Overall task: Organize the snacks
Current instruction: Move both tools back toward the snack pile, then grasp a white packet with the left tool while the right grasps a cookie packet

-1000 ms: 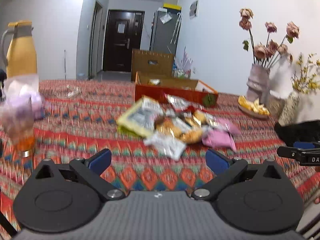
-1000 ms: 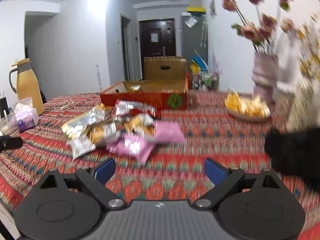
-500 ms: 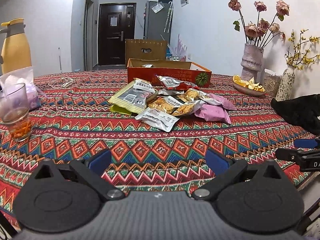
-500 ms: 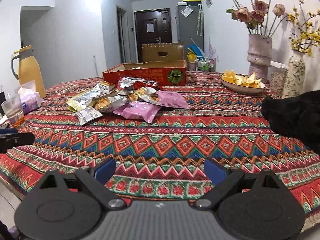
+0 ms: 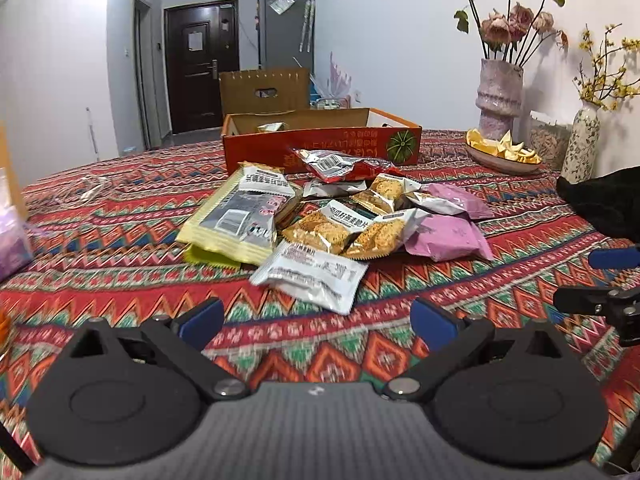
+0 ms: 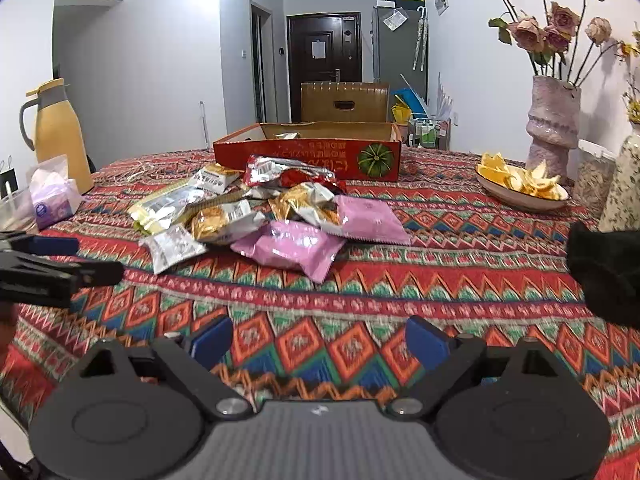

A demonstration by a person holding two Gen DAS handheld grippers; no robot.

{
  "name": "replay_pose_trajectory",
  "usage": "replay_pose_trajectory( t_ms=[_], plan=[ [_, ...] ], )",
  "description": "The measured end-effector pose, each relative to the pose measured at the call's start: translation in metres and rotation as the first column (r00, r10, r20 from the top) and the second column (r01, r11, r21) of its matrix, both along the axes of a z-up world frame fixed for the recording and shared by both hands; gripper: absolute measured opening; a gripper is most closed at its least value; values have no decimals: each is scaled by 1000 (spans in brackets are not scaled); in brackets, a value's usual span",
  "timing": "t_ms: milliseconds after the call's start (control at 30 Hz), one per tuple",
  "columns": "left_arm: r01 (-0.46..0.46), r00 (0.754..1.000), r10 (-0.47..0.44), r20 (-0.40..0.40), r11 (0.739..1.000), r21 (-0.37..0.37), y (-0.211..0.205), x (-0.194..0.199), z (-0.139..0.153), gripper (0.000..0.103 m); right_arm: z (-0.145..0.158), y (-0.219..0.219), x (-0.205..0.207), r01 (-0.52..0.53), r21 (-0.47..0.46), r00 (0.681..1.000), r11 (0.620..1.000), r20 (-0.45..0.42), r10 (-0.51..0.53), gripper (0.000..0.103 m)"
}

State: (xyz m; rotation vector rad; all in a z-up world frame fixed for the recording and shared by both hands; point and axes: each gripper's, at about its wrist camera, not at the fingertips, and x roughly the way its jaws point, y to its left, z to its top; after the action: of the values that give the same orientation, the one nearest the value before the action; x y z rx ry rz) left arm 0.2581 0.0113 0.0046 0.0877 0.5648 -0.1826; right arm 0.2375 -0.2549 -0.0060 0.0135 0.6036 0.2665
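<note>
while the left gripper (image 5: pixel 314 318) and right gripper (image 6: pixel 318 338) gape wide and empty over the tablecloth (image 6: pixel 400 280), snack packets (image 5: pixel 332 224) lie just ahead, the red box (image 6: pixel 308 154) beyond.

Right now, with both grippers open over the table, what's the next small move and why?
Probably ease the left hand-held gripper forward onto the white packet. It lies nearest, at the pile's front edge, directly ahead of the open jaws, and nothing is held yet. The red box behind the pile looks like the place for it.
</note>
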Motion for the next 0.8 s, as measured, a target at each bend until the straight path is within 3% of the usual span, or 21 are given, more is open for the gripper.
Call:
replay_pose_trajectory(
  t_ms=[367, 500, 600, 800],
  plan=[
    [112, 989, -106, -108, 992, 60, -9, 79, -19, 101, 8, 28, 54, -64, 33, 998, 997, -2, 64, 90],
    [114, 980, -111, -166, 993, 12, -1, 96, -25, 83, 11, 38, 68, -85, 39, 996, 996, 1, 85, 89],
    [120, 981, -122, -152, 992, -24, 5, 91, -24, 71, 11, 47, 79, -105, 44, 994, 994, -5, 105, 85],
    [114, 981, -125, -149, 990, -85, 18, 72, -19, 58, 9, 70, 105, -151, 41, 988, 988, -13, 152, 85]
  ],
)
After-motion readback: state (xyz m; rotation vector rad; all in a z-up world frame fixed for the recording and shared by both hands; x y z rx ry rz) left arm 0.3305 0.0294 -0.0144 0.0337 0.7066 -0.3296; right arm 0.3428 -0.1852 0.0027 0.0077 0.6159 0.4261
